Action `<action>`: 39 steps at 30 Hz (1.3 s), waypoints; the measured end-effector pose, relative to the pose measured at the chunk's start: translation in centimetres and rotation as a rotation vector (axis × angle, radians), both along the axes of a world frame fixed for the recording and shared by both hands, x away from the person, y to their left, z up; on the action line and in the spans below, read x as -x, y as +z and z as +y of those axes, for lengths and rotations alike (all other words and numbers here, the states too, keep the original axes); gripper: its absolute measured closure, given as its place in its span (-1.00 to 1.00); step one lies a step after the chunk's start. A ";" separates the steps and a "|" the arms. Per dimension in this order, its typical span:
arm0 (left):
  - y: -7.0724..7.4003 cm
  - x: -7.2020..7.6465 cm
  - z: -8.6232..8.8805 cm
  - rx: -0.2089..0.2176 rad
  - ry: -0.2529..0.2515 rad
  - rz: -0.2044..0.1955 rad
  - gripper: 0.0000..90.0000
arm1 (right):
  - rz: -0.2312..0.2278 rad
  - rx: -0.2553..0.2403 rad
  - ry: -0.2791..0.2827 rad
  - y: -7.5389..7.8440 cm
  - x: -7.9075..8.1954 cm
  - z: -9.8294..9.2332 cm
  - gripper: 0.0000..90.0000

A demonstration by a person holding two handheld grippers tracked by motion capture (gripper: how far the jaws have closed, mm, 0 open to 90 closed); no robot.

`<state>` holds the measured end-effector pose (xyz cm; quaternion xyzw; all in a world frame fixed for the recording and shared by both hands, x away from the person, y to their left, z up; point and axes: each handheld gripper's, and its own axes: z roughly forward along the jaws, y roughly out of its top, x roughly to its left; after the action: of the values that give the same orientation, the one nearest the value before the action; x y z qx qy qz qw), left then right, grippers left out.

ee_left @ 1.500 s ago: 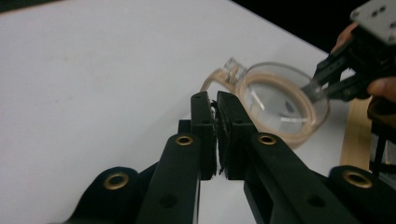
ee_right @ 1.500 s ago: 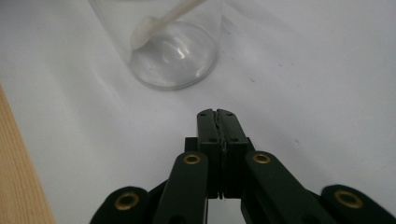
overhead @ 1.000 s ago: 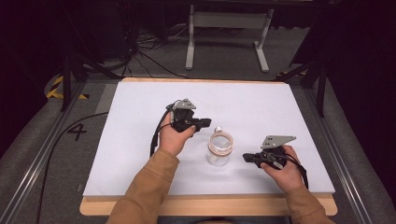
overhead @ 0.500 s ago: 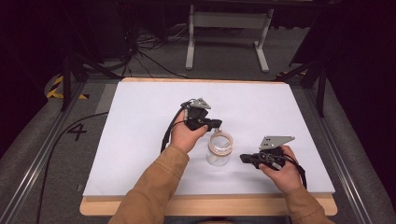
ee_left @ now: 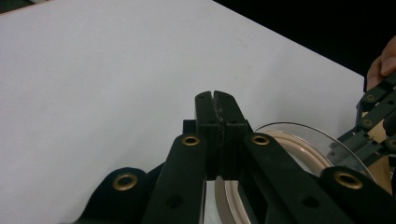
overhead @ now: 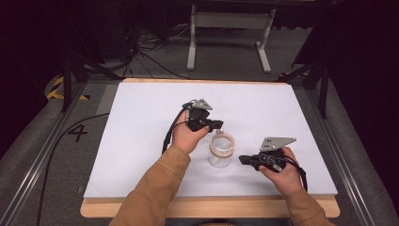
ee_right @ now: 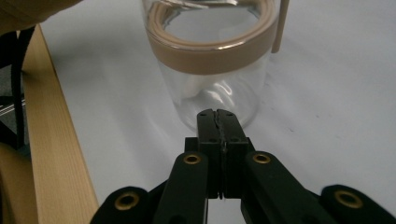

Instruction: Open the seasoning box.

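A clear glass jar [overhead: 221, 149] with a smooth tan band round its rim stands upright on the matte white table [overhead: 141, 141], near its front edge. A "4" is marked on the grey floor [overhead: 77, 133] to the left. The left claw [overhead: 217, 125], jaws together, hovers at the jar's far rim. The right claw [overhead: 242, 159], likewise closed and empty, points level at the jar's side.

A clear glass jar [overhead: 221, 150] with a tan band round its rim and a small tan tab hanging at one side stood upright and open-mouthed on the white table [overhead: 141, 141], toward the near edge, apparently empty, its glass catching pale reflections.
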<state>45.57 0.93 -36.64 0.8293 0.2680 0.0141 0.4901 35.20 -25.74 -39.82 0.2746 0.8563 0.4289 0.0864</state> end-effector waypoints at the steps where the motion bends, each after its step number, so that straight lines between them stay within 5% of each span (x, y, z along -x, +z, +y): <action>1: -0.1 0.0 0.0 0.011 0.003 0.007 1.00 | 0.001 -0.008 0.007 0.1 0.1 0.1 1.00; 18: -0.2 -0.3 -0.2 0.026 0.001 0.029 1.00 | -0.005 -0.119 0.050 1.3 0.4 1.8 1.00; 34: -0.3 -0.4 -0.3 0.030 0.004 0.041 1.00 | -0.026 -0.145 0.012 1.4 -0.1 1.9 1.00; 39: 0.1 0.0 0.1 -0.001 0.040 0.012 1.00 | -0.030 -0.145 0.016 1.4 -0.3 2.0 1.00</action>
<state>45.56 1.07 -36.51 0.8242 0.2876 0.0190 0.4875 35.48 -23.71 -38.39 0.2667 0.8237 0.4946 0.0754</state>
